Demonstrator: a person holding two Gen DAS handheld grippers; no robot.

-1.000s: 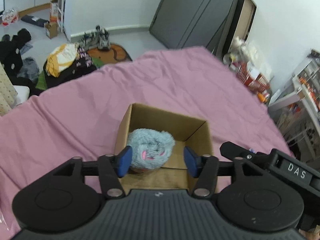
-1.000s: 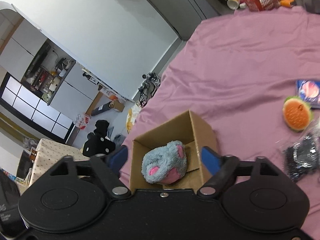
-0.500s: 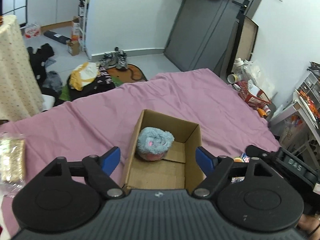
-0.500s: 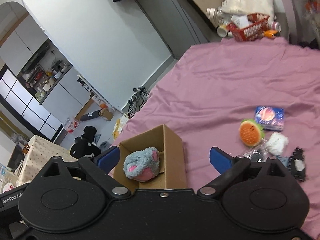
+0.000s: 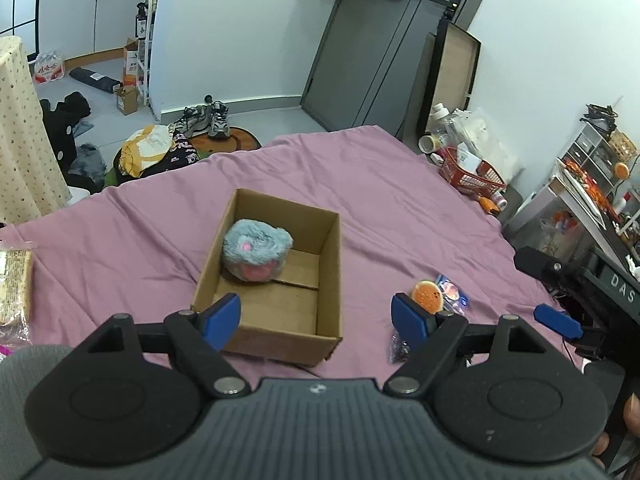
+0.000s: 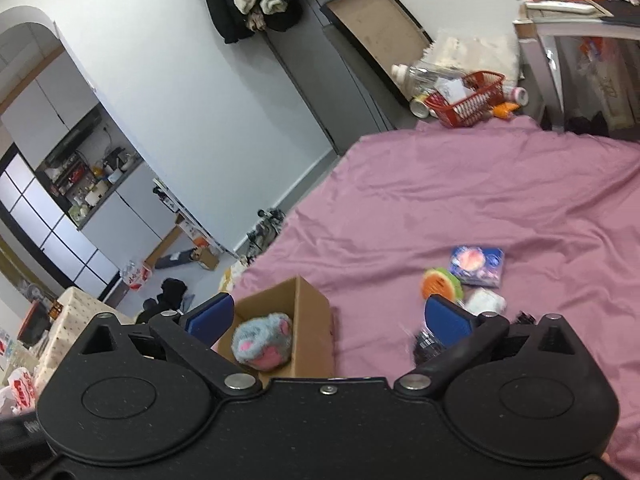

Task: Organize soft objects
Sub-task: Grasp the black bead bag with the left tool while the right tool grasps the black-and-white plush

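the grey plush toy point(image 5: 257, 254) sits inside the cardboard box point(image 5: 328, 280), pushed against its far left inner corner, pink patches facing up. the box stands near the middle of the bed, on the pink sheet point(image 5: 400, 208). the left gripper point(image 5: 316, 318) hangs above the box's near edge with its blue pads wide apart and nothing between them. the right gripper point(image 6: 326, 316) is likewise spread wide and empty, looking over the box's right side.

toward the bed's right edge lies a small cluster: a burger-shaped plush point(image 6: 440, 283), round, orange and green; a flat glossy packet point(image 6: 477, 265) touching it; a white fluffy lump point(image 6: 486, 302) just beside; and a dark crinkly bag point(image 6: 424, 346), partly hidden by the right pad.

the burger plush should be light and squashy, with a nap that grips well, so pinching it across its round middle seems safest; a pinch at the rim may only catch a soft edge and slip. the packet looks slick and thin, harder to lift off the yielding sheet. the box walls are stiff and plain.
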